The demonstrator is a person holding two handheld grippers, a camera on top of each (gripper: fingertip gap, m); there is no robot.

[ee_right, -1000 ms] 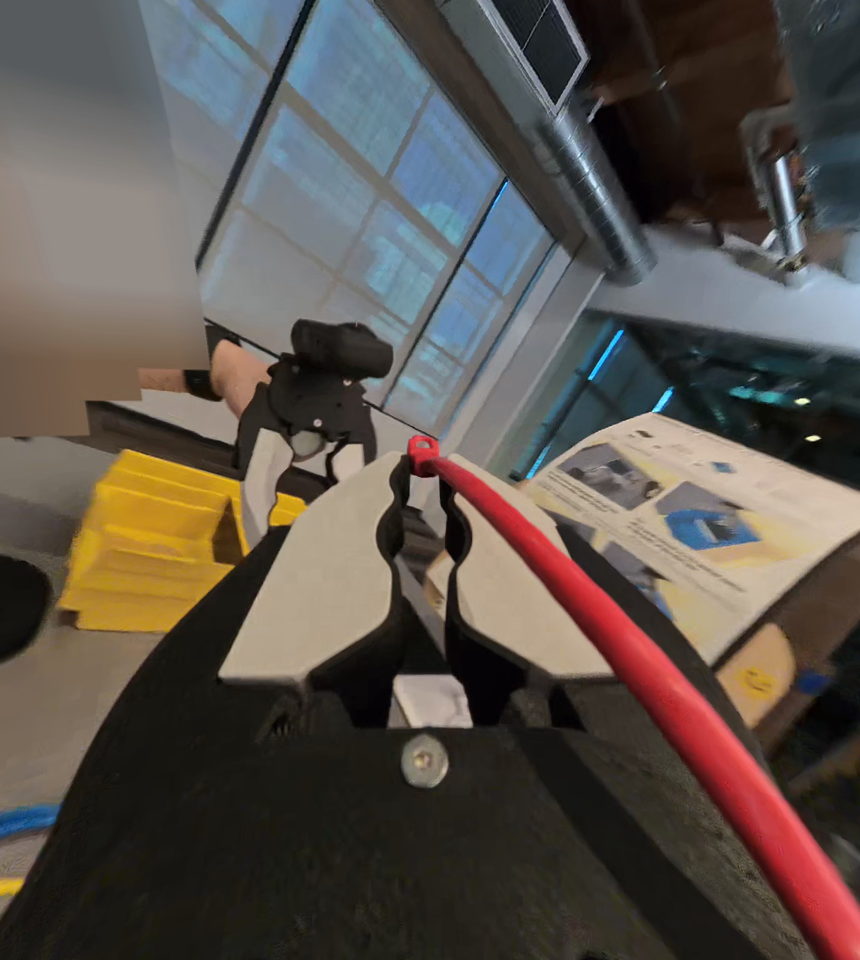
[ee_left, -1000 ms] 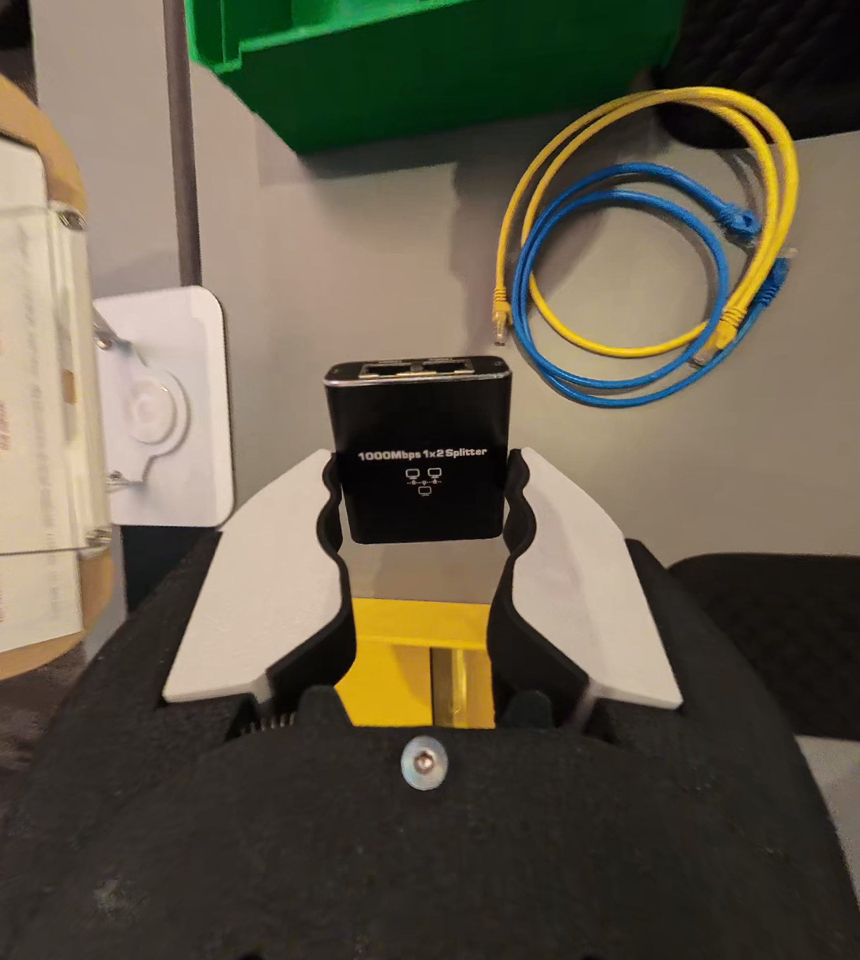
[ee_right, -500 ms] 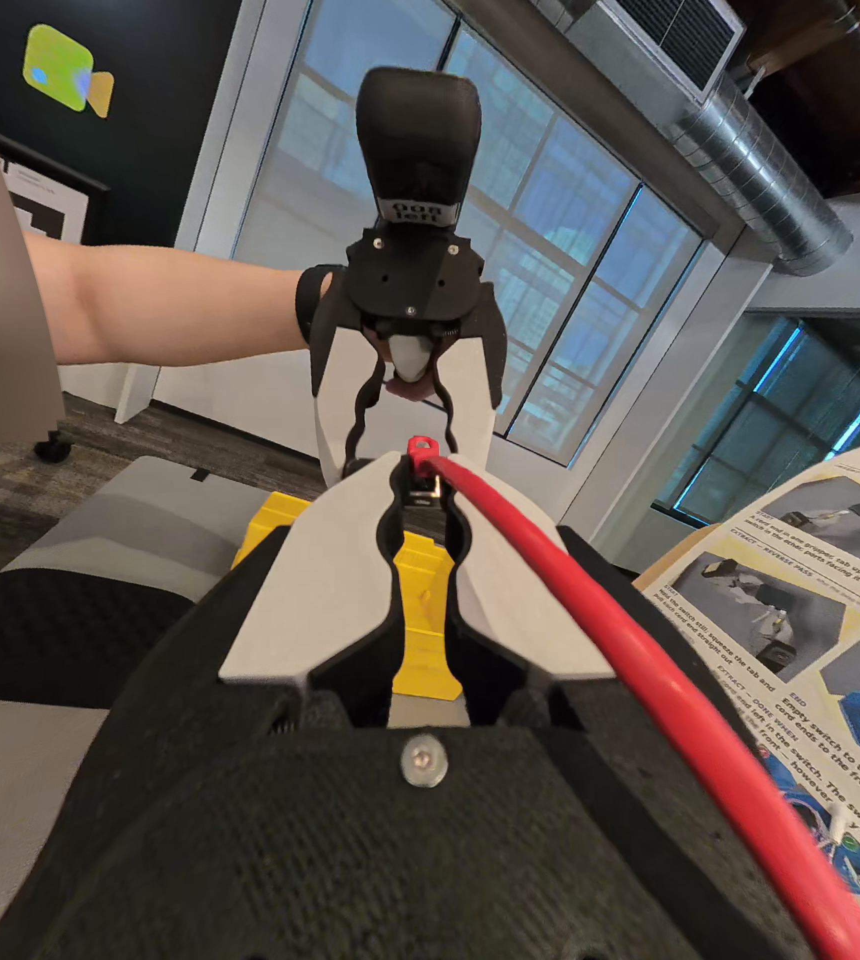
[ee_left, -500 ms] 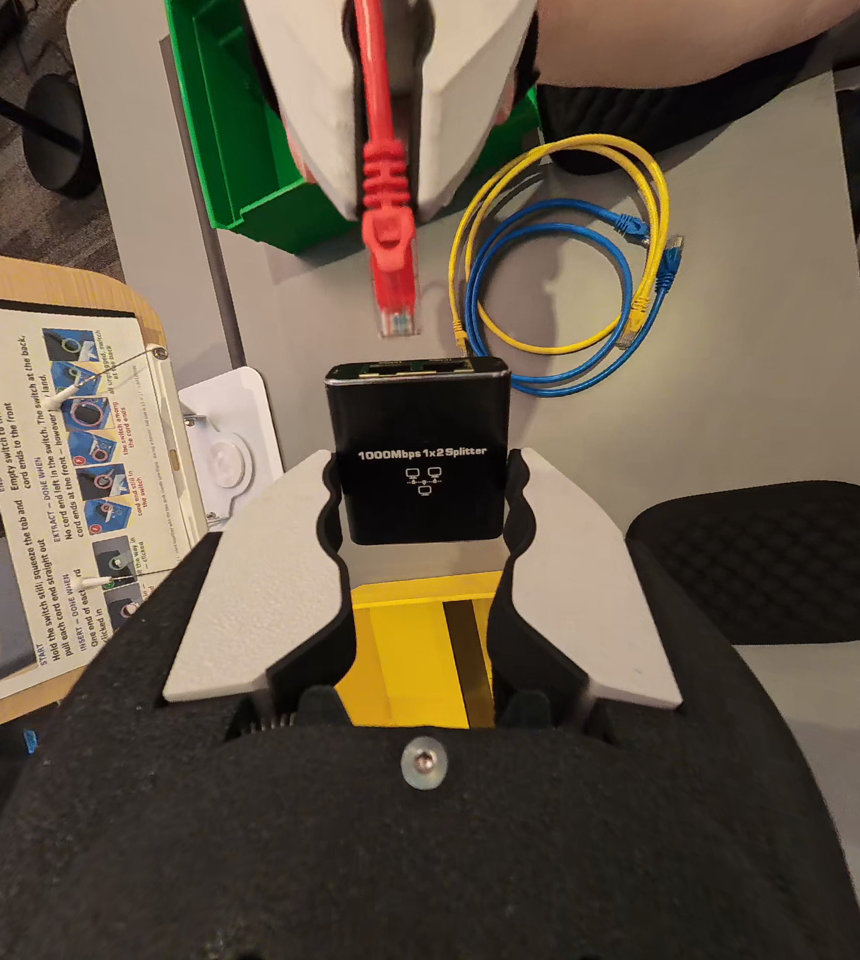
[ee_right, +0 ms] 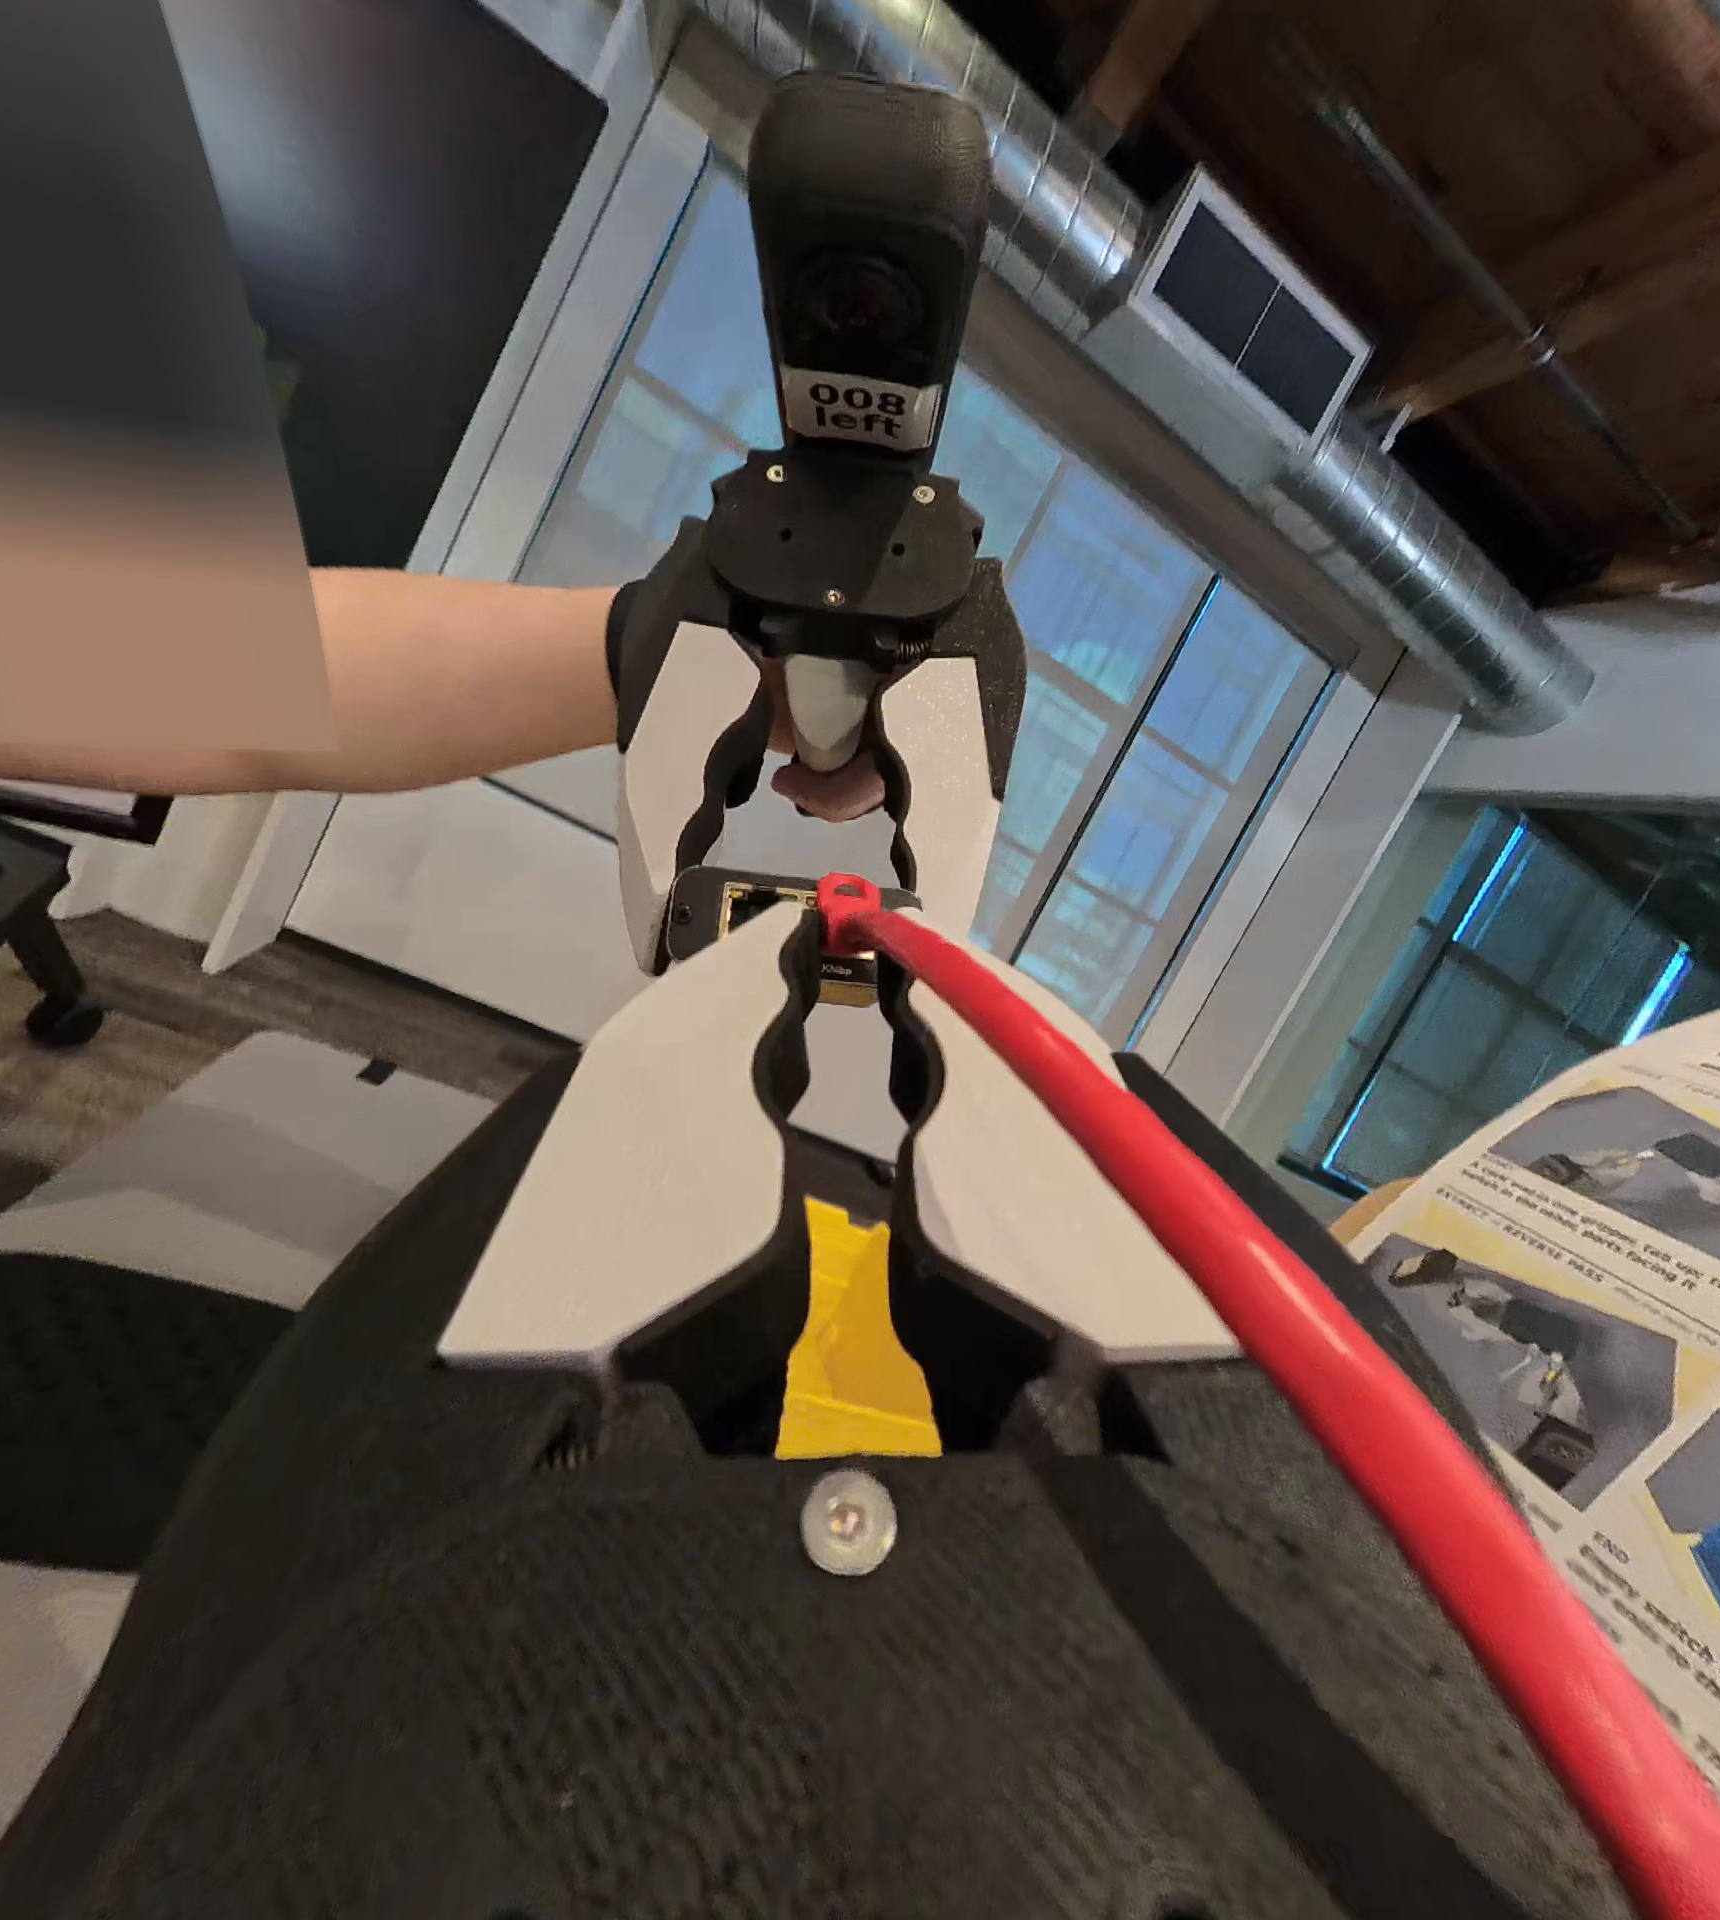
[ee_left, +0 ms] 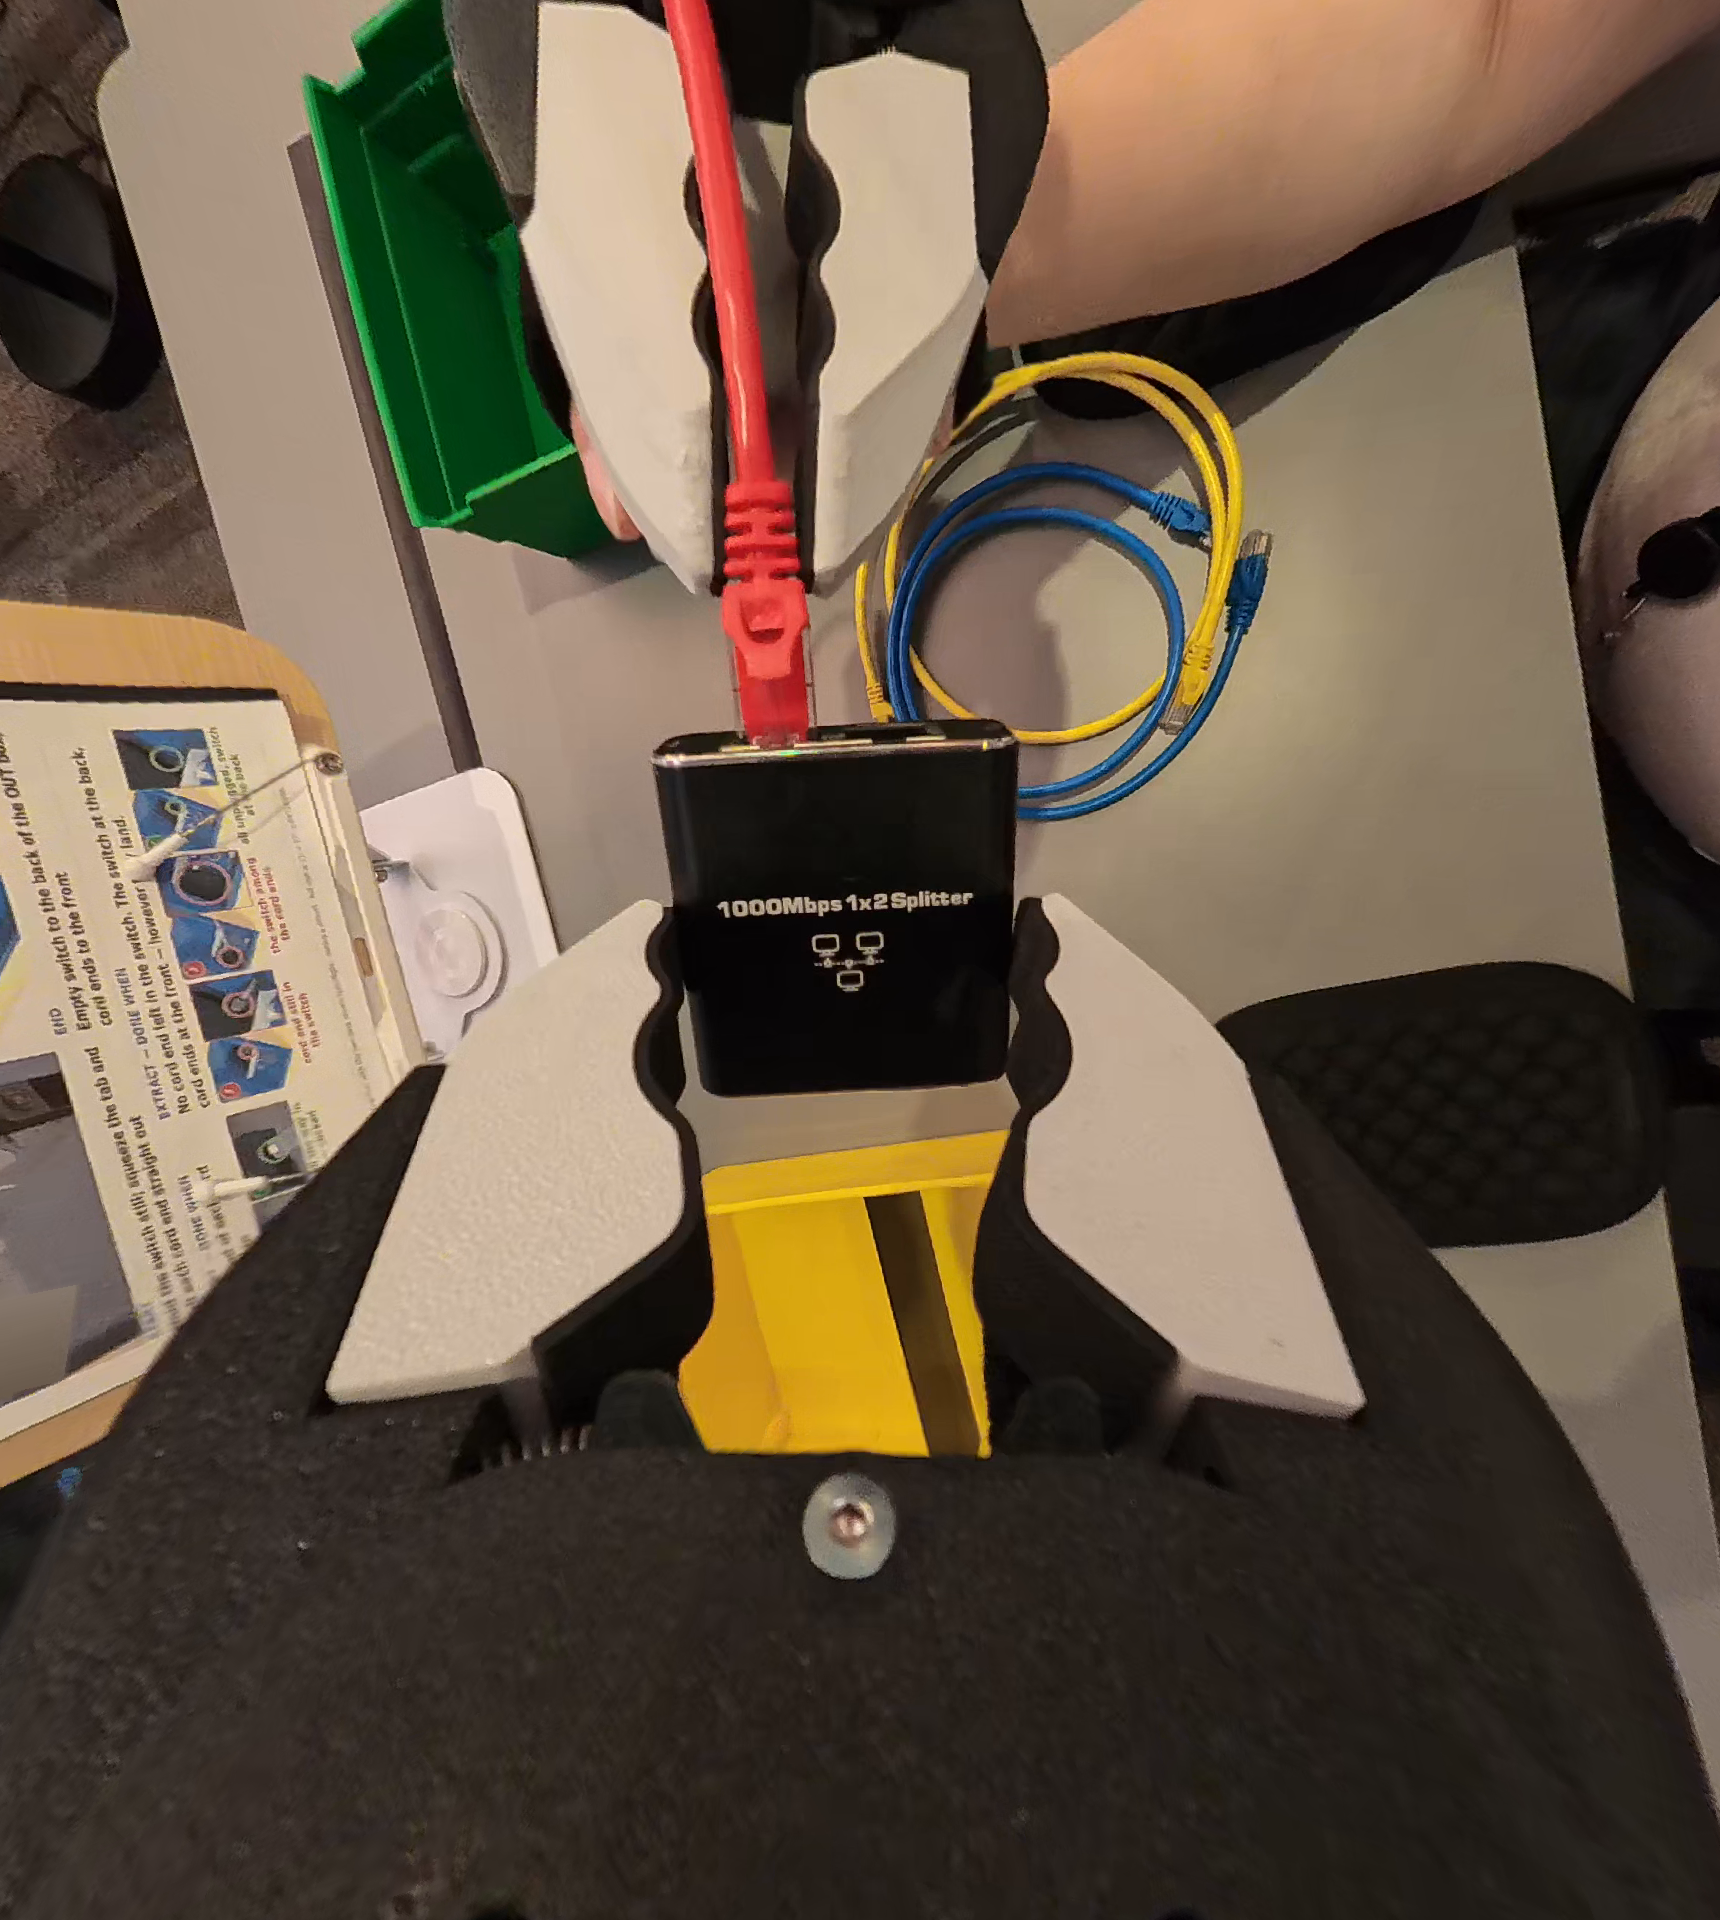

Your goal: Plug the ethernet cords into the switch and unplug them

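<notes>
Your left gripper [ee_left: 843, 997] clamps the switch [ee_left: 840, 883] ports-out so your right gripper [ee_left: 762, 540], pinching the red cord [ee_left: 757, 582], drives straight in.

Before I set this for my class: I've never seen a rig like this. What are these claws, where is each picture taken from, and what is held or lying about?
There is no robot: a person holds a two-finger gripper in each hand, each with its own camera looking along the fingers. One picture comes from the left gripper, whose pads press the sides of a black switch. The other comes from the right gripper, which faces the left one and pinches a red cord behind its plug; the plug's tip is at one port of the switch. On the grey table lie coiled blue and yellow cords, beside a green bin and an instruction sheet.
</notes>
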